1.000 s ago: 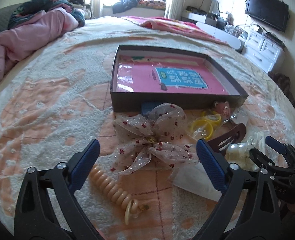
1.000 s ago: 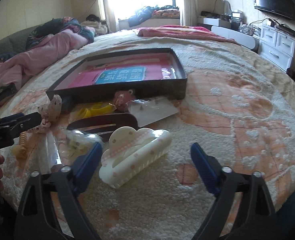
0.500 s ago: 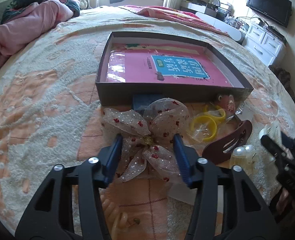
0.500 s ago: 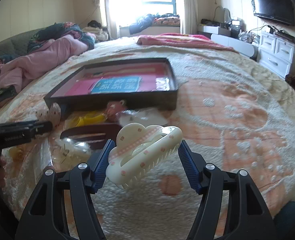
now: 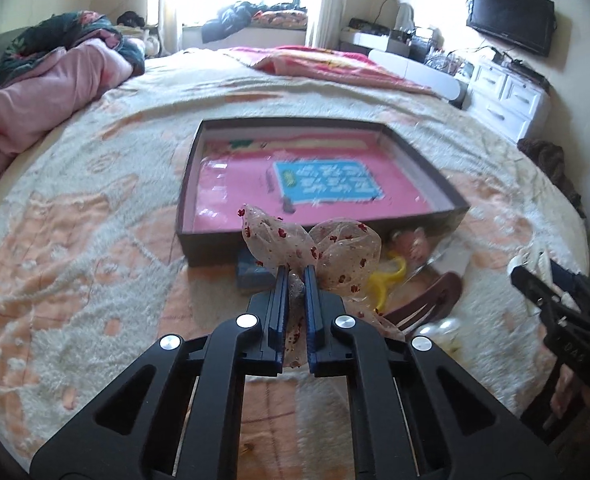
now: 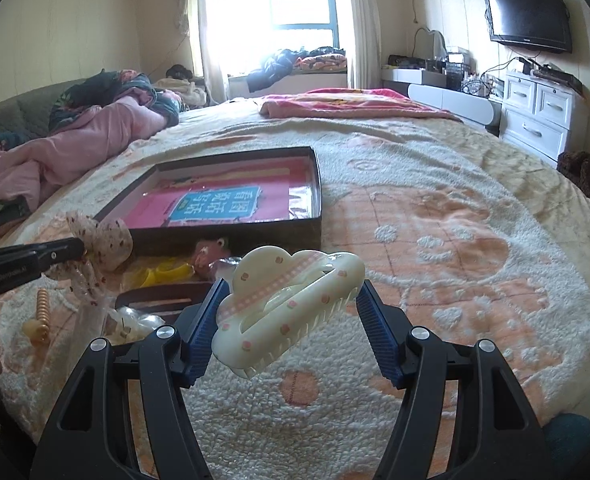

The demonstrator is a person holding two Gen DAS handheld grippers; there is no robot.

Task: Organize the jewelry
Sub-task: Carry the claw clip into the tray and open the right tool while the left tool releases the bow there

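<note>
Left hand-held gripper (image 5: 295,276): blue pads clamped tight on the middle of a sheer beige ribbon bow with small red dots (image 5: 335,248), loops fanned out past the fingertips toward 12 o'clock, tails hanging back between the fingers. Bow raised off the cream and peach fleece bedspread (image 5: 75,248), directly in front of the near wall of a shallow dark rectangular cardboard tray (image 5: 211,250). Inside the tray, flat on its floor, a pink book with a blue title panel (image 5: 323,184).

Right hand-held gripper (image 6: 291,316): jaws partway apart, pressed on both ends of a cream cloud-shaped plastic claw clip with pink dots (image 6: 291,308), teeth pointing down, clip tilted and clear of the bedspread, at about 5 o'clock from the tray in the right wrist view.

Loose on the bedspread at 6 o'clock from the tray's near wall: a yellow plastic ring (image 6: 167,274), a small pink figure clip (image 6: 209,252), a dark brown snap hair clip (image 6: 163,300), a clear plastic packet (image 6: 135,322). Farther toward 8 o'clock, a beige spiral coil hair tie (image 6: 41,312).
</note>
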